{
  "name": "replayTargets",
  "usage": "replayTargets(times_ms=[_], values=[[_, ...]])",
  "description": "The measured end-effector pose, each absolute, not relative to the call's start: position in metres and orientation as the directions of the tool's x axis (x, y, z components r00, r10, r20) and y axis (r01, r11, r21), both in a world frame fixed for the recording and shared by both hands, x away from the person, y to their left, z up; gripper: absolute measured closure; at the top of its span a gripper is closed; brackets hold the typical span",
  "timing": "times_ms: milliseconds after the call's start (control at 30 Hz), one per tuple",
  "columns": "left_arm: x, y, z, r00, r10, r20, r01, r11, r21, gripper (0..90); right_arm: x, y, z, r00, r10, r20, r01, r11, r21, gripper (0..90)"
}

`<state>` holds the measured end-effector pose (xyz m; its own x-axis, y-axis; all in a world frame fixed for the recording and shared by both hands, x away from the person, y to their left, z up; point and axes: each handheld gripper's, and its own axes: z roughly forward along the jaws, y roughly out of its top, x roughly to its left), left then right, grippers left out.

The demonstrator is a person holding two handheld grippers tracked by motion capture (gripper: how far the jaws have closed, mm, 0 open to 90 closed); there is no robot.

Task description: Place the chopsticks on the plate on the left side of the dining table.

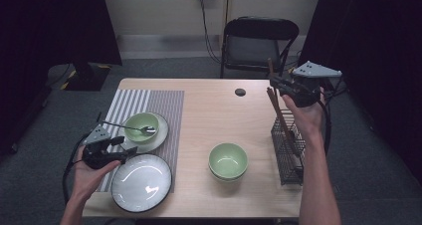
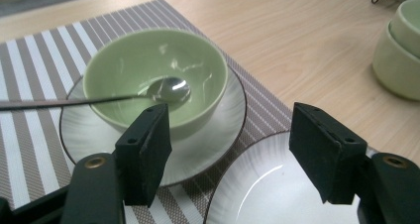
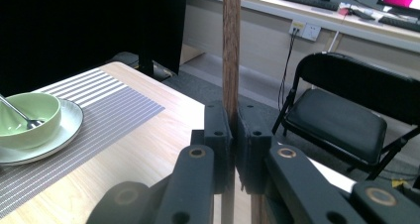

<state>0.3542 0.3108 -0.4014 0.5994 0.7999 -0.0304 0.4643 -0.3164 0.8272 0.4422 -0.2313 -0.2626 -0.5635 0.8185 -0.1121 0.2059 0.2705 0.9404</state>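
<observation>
Right gripper [image 3: 232, 149] clamps a chopstick [image 3: 231, 45] upright above the rack [image 1: 287, 153], at the table's 3 o'clock.
Left gripper [image 2: 230, 149] gapes wide, holding nothing, over the near plate [image 2: 277, 194]; beyond sit three green bowls, two plates, one spoon [image 2: 168, 91].

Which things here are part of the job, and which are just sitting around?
In the job:
right gripper, shut on a wooden chopstick
wire rack
placemat

Lying about:
left gripper, jaws open
spoon in a green bowl
stacked bowls
dark-rimmed plate
folding chair
</observation>
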Motion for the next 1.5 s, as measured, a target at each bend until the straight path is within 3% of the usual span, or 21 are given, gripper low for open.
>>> replayTargets(times_ms=[300,867,1500], values=[[0.345,0.297,-0.383,0.625,0.781,0.012,0.415,-0.346,0.841,31.2,0.441,-0.225,-0.248,-0.583,0.803,-0.125,0.174,0.274,0.946,85.3],[0.357,0.272,-0.381,0.669,0.742,-0.041,0.357,-0.272,0.893,33.2,0.446,-0.182,-0.279,-0.71,0.703,0.037,0.23,0.182,0.956,85.4],[0.374,0.24,-0.364,0.739,0.668,-0.087,0.308,-0.22,0.926,38.0,0.439,-0.122,-0.273,-0.815,0.576,0.067,0.198,0.167,0.966,85.4]])
